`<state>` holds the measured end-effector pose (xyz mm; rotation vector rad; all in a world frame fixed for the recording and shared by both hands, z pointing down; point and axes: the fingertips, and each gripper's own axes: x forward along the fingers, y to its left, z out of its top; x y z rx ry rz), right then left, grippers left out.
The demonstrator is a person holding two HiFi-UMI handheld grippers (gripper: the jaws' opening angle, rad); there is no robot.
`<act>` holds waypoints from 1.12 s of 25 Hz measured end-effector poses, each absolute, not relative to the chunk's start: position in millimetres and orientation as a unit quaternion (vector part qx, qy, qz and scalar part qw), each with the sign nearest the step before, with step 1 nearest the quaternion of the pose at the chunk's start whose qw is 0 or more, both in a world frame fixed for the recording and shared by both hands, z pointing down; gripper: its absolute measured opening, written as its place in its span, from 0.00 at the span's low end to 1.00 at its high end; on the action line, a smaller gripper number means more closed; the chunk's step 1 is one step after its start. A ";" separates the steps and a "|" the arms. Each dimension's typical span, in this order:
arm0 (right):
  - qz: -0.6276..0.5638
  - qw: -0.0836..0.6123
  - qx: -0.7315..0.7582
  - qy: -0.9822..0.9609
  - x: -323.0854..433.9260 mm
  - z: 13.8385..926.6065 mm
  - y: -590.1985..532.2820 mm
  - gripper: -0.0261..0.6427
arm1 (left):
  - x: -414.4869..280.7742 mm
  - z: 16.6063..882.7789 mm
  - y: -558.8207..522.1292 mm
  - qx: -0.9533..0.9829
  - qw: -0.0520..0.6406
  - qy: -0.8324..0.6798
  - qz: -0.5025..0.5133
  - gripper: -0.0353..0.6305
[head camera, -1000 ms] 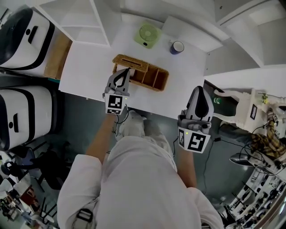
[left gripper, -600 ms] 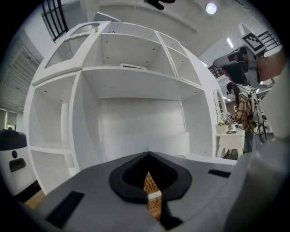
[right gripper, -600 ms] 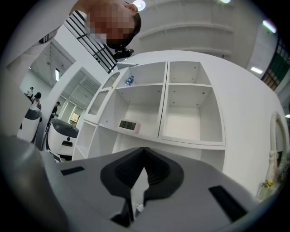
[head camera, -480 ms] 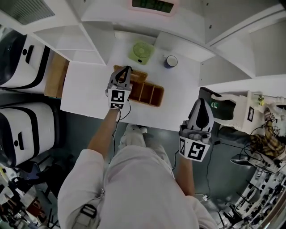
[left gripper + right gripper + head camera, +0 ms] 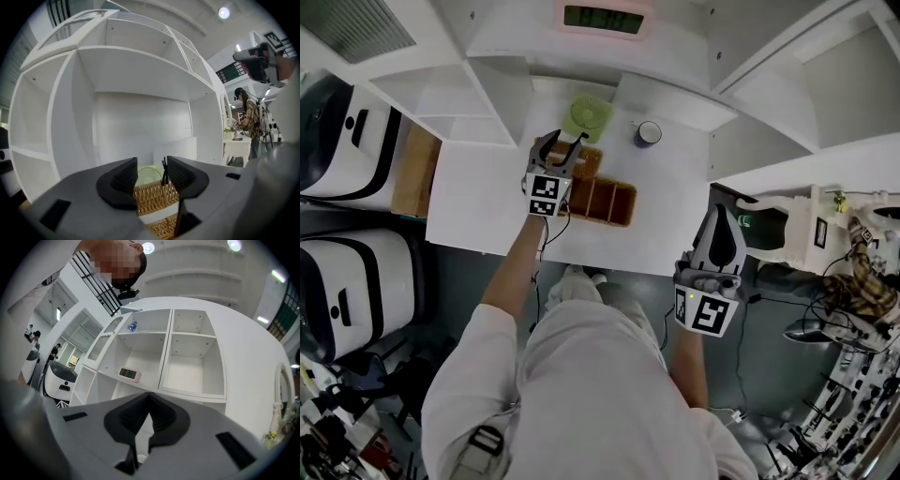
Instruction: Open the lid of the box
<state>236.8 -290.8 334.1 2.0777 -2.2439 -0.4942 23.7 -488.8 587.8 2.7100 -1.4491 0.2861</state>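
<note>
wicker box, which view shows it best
Head view: the wicker box sits on the white table, compartments seen from above. The left gripper view catches only a close woven patch; the right gripper view shows none of it.

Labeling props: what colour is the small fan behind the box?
Pale green fan; clearest in head view.

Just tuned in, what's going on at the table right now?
A person has the left gripper at the lidded end of the wicker box on the white table. Its fingers are opening, with the woven lid between them but not pinched. The right gripper hangs shut and empty off the table's near edge.
</note>
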 end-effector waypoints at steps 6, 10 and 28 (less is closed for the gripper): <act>-0.161 0.023 0.671 -0.724 239.7 337.7 -278.1 0.03 | 25.7 561.4 -473.8 0.877 0.007 -0.475 0.075 0.38; -0.155 0.020 0.664 -0.731 230.8 336.9 -271.1 0.03 | 10.4 541.6 -454.0 0.869 0.012 -0.490 0.061 0.37; -0.138 -0.003 0.616 -0.776 163.5 336.5 -208.9 0.03 | -27.1 379.5 -291.8 0.870 -0.066 -0.489 0.004 0.04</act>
